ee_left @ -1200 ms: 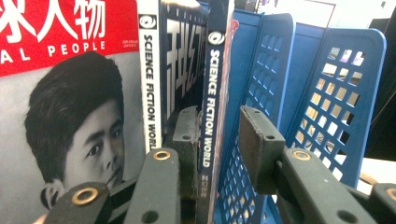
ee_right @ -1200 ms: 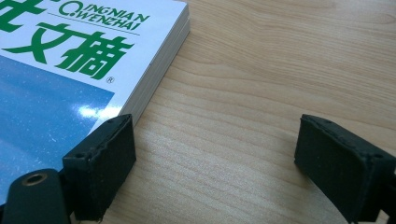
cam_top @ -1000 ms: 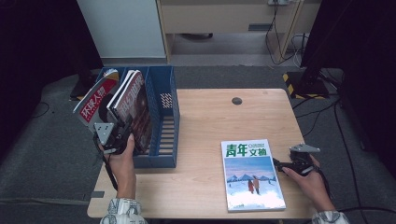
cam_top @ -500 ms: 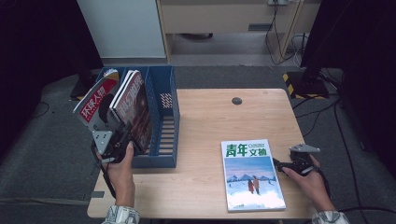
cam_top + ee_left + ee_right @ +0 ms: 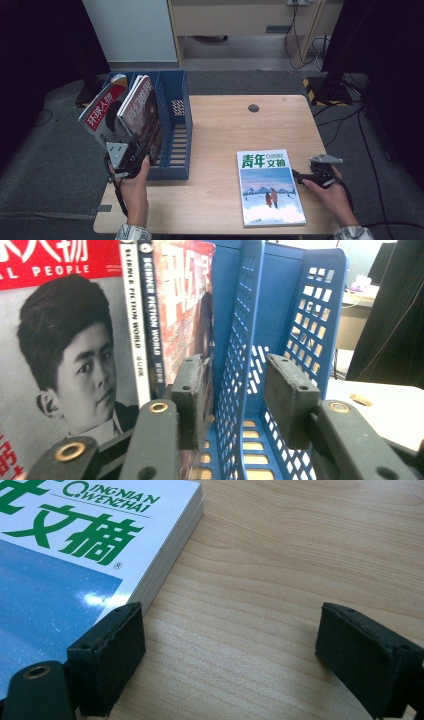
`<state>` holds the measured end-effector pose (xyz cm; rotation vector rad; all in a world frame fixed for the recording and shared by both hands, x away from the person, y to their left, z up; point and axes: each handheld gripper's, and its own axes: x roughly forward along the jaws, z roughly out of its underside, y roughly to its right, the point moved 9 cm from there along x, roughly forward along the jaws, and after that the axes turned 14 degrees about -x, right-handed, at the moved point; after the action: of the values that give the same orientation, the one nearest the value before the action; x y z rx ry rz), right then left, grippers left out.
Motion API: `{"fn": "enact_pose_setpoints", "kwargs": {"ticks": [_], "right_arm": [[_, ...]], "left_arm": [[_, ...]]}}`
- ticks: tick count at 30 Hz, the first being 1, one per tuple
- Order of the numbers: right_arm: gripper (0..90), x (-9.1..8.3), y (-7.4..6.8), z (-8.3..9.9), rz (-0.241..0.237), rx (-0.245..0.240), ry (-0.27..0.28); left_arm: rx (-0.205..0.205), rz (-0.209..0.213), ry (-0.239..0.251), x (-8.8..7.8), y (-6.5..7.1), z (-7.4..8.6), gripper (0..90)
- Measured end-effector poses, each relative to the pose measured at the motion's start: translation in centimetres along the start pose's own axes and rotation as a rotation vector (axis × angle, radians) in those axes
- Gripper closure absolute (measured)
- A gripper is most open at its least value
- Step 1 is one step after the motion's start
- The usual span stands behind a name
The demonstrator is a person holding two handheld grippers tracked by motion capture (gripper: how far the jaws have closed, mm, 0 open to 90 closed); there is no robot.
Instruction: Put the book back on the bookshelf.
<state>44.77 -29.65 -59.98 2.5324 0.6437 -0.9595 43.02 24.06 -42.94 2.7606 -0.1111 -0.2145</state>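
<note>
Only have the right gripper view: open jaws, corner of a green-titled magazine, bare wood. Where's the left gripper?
Observer: The left gripper is at the near end of a blue file rack on the table, at its left edge.
Operator: Holding anything?
Observer: No. Its jaws have just been opening; the rack's divider stands in the gap and no pad presses on it.
Operator: Rack contents?
Observer: Two magazines stand in its left side: a red-titled one and Science Fiction World beside it.

magazine cut off (left edge) — title partly unseen
</note>
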Motion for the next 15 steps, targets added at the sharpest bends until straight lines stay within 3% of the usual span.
{"fn": "enact_pose_setpoints", "kwargs": {"ticks": [7, 15], "right_arm": [[12.5, 0.0, 0.0, 0.0, 0.000, 0.000, 0.000], [12.5, 0.0, 0.0, 0.0, 0.000, 0.000, 0.000]], "left_arm": [[-0.001, 0.036, -0.028, 0.4, 1.3, 0.4, 49.7], [-0.023, 0.068, -0.052, 0.6, 1.6, 0.6, 40.5]]}}
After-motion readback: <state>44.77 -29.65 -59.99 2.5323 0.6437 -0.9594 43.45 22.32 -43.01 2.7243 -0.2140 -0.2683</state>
